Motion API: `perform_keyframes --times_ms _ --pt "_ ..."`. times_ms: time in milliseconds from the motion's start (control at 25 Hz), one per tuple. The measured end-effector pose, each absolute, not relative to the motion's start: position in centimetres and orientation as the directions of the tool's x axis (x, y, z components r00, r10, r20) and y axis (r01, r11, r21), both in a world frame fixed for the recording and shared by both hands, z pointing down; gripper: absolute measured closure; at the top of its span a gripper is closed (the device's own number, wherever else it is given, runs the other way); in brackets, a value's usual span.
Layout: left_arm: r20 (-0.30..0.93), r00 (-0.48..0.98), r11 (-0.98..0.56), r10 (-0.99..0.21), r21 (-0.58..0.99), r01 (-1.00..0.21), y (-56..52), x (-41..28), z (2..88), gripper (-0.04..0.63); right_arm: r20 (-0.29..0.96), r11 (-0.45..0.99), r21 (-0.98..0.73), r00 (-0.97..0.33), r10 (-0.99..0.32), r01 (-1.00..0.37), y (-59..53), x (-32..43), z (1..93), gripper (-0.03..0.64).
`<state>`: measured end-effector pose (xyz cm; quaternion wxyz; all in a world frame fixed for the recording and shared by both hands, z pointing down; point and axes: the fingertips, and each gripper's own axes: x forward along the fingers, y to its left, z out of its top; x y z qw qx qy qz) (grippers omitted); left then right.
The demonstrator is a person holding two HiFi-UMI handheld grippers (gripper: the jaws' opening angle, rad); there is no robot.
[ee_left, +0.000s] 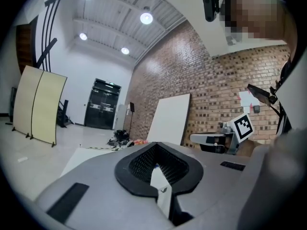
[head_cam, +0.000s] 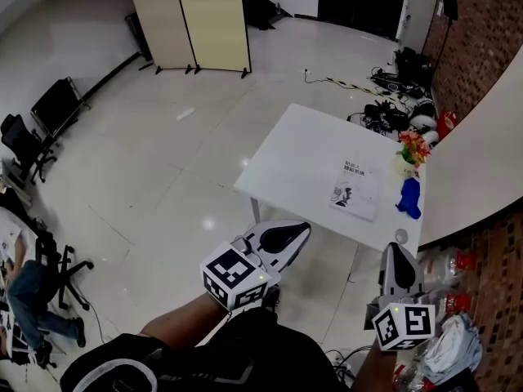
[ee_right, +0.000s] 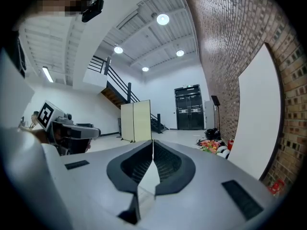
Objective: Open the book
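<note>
A closed book [head_cam: 356,189] with a white cover lies flat on the white table [head_cam: 302,158], toward its right side. My left gripper [head_cam: 302,229] hovers short of the table's near-left edge, its jaws together with nothing between them. My right gripper [head_cam: 397,250] hangs near the table's near-right corner, also shut and empty. Both point level across the room toward the table, well short of the book. In the left gripper view the jaw tips [ee_left: 156,145] meet; in the right gripper view the tips [ee_right: 152,141] meet too.
On the table beside the book sit a blue object [head_cam: 409,198] and a bunch of flowers [head_cam: 413,146]. A large white board [head_cam: 478,158] leans on the brick wall at right. A folding screen [head_cam: 192,21] stands far back. Cables and bags [head_cam: 400,109] litter the floor beyond the table.
</note>
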<state>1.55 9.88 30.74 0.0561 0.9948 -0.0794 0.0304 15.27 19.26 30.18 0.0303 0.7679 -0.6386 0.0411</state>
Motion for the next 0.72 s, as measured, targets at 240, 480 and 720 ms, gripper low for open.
perform_keyframes --times_ms 240,480,720 --pt "0.083 0.986 -0.981 -0.146 0.115 -0.155 1.7 4.2 30.9 0.592 0.096 -0.216 -0.033 0.213 -0.972 -0.976 11.9 18.3 30.0 0.615" --pt "0.101 0.987 -0.981 -0.121 0.137 -0.134 -4.3 6.8 32.2 0.592 0.079 -0.229 -0.019 0.227 -0.971 -0.973 6.1 19.8 29.7 0.615" --pt "0.107 0.989 -0.975 -0.099 0.187 -0.118 -7.5 9.8 33.6 0.592 0.137 -0.243 -0.039 0.236 -0.962 -0.969 2.9 22.3 31.1 0.615"
